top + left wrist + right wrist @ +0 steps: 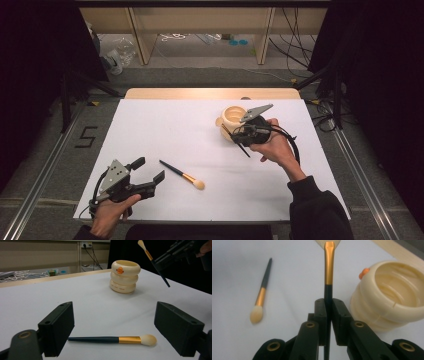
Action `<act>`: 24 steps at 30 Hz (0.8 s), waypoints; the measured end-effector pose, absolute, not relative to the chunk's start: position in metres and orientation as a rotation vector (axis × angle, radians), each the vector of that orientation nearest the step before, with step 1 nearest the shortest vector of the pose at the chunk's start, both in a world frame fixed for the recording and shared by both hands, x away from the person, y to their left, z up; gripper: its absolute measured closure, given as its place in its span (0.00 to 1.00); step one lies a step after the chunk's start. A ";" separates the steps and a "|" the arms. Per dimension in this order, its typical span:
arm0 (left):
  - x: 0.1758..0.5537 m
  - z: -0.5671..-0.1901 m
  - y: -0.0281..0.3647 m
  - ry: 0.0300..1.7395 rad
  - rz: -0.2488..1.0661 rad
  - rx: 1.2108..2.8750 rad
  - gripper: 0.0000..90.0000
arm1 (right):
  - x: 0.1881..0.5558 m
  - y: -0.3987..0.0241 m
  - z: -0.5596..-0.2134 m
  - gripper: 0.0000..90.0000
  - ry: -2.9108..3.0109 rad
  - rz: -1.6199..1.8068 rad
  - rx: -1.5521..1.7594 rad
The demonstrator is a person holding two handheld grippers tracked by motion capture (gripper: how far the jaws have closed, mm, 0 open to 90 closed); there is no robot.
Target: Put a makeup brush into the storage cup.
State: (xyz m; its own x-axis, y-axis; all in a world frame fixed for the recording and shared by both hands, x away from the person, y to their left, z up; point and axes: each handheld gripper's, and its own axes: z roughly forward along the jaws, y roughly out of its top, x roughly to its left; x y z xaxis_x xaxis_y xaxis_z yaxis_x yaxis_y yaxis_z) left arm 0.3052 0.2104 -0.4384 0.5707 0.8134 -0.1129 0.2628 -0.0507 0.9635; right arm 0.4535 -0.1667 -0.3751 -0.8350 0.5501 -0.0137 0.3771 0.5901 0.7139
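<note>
Our right tool [328,312] grips a flat brush [328,267] beside the empty cream holder [390,295], right of frame; our open left tool [115,327] frames the round brush [115,340].

Black tongs [148,170] with blocky pads, grey three-cornered top plates, trailing black cables; dark sleeve [315,210].

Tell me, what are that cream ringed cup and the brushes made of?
The cream ringed cup looks like moulded plastic or silicone: smooth, faintly glossy, with an orange duck bill. The brush lying on the table seems to have a dark lacquered handle, a shiny gold metal-looking ferrule and soft pale bristles. The brush clamped in the right gripper looks alike.
</note>
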 end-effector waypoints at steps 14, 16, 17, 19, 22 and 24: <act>0.306 -0.439 0.210 0.928 0.568 1.597 0.18 | 0.471 -0.176 -0.370 0.92 2.414 1.365 0.870; 0.306 -0.439 0.210 0.933 0.570 1.604 0.18 | 0.473 -0.176 -0.370 0.92 2.391 1.397 0.883; 0.306 -0.439 0.210 0.931 0.569 1.605 0.18 | 0.474 -0.177 -0.368 0.92 2.387 1.399 0.886; 0.306 -0.439 0.210 0.934 0.569 1.603 0.18 | 0.476 -0.177 -0.367 0.92 2.366 1.432 0.895; 0.306 -0.439 0.210 0.923 0.568 1.608 0.18 | 0.479 -0.177 -0.366 0.92 2.347 1.442 0.900; 0.306 -0.439 0.210 0.932 0.569 1.605 0.18 | 0.481 -0.177 -0.364 0.92 2.328 1.455 0.907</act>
